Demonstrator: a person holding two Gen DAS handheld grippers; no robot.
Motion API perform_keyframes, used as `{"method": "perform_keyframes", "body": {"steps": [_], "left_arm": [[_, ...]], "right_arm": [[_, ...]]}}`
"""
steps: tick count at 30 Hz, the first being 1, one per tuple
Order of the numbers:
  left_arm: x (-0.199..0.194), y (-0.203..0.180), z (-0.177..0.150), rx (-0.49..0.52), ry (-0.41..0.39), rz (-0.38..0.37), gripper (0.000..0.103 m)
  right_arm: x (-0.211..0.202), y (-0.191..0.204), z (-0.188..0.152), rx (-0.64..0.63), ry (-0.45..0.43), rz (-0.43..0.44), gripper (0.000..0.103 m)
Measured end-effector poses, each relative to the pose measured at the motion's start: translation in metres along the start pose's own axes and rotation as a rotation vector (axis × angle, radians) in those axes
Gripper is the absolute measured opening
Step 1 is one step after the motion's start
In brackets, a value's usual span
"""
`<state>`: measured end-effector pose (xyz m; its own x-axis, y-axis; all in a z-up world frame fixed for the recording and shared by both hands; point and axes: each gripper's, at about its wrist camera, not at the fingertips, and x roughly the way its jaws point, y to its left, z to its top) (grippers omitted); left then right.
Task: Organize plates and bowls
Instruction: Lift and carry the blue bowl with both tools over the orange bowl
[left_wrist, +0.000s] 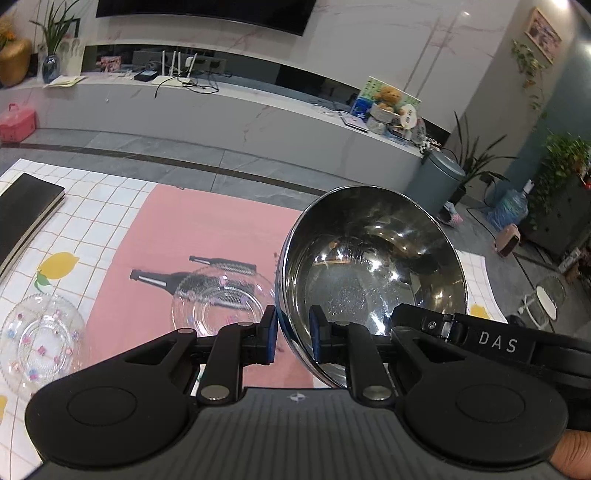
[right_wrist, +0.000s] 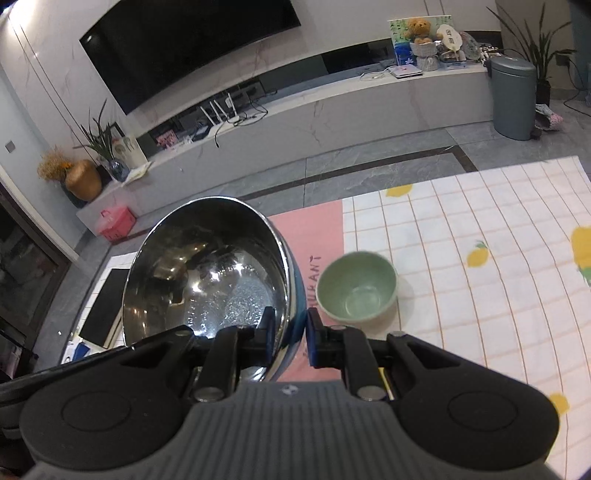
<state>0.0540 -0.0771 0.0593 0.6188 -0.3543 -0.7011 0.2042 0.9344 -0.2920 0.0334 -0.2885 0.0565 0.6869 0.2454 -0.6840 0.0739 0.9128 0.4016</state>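
A large shiny steel bowl (left_wrist: 373, 266) hangs tilted above the table, held by both grippers. My left gripper (left_wrist: 293, 332) is shut on its left rim, one blue pad inside the wall and one outside. My right gripper (right_wrist: 290, 332) is shut on the opposite rim of the steel bowl (right_wrist: 207, 273) in the same way. Below, a clear glass plate (left_wrist: 223, 299) with small flowers lies on the pink mat (left_wrist: 207, 229). A second glass plate (left_wrist: 37, 336) rests on the tablecloth at the left. A pale green bowl (right_wrist: 356, 286) stands upright just right of the mat.
A white checked tablecloth (right_wrist: 480, 229) with lemon prints covers the table. A black flat device (left_wrist: 26, 218) lies at the table's far left. Beyond the table edge are grey floor tiles, a low TV bench and a grey bin (right_wrist: 513, 96).
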Motion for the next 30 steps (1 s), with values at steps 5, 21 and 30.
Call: {"method": "perform_keyframes", "body": {"steps": [5,21,30], "left_arm": [[-0.012,-0.009,-0.017,0.025,-0.011,-0.007,0.02],[-0.051,-0.018,-0.055,0.068,-0.047,-0.028,0.02],[-0.049,-0.023,-0.076,0.105,0.002,-0.014,0.02]], "right_arm": [[-0.016,-0.012,-0.021,0.037,-0.02,0.018,0.015],[-0.057,-0.015,-0.072,-0.009,-0.03,0.048,0.015],[-0.062,-0.021,-0.089,-0.007,0.004,0.025,0.015]]}}
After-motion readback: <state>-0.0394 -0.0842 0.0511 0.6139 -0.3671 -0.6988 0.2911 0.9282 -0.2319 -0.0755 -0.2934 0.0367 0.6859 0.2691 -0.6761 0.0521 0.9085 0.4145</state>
